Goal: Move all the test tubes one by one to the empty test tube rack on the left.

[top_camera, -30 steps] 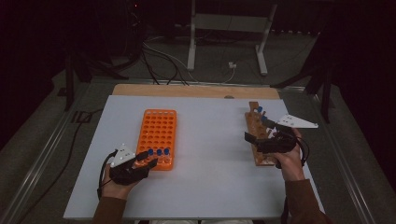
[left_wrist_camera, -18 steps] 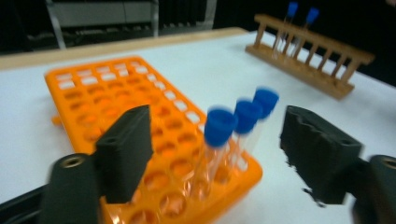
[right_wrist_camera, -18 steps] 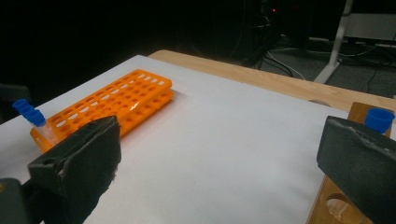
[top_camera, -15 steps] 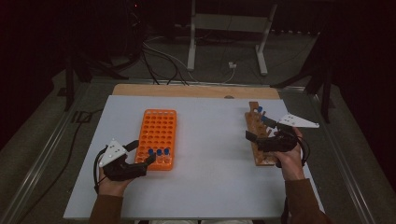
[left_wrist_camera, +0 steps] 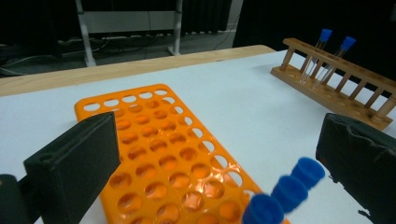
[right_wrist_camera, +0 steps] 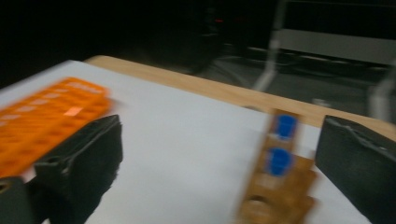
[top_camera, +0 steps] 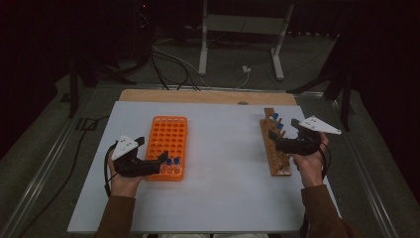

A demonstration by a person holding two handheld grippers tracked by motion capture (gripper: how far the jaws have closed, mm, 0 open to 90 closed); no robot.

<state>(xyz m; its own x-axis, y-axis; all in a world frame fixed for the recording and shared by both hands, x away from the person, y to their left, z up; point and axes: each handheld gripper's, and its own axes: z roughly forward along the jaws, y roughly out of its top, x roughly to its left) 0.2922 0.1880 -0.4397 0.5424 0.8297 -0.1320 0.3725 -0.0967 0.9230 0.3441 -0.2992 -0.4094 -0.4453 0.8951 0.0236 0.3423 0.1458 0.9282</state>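
We see the left tongs (top_camera: 161,159) at the near end of the orange rack (top_camera: 168,134), jaws spread wide and just been opening, nothing gripped between them. In the left gripper view (left_wrist_camera: 224,158) three blue-capped tubes (left_wrist_camera: 285,191) stand in the rack's near corner, sitting between the two black jaws but clear of both pads. The rack lies flat on the white desk (top_camera: 223,163), left of centre.

We see the right tongs (top_camera: 273,135) over the wooden rack (top_camera: 275,158) on the desk's right side, jaws wide apart and empty. The right gripper view (right_wrist_camera: 219,154) is blurred; two blue caps (right_wrist_camera: 280,144) show in the wooden rack between the jaws, farther off, not touched. In the high view those two tubes (top_camera: 277,121) stand at the far end of the wooden rack, just beyond the tongs. The two racks are well apart.
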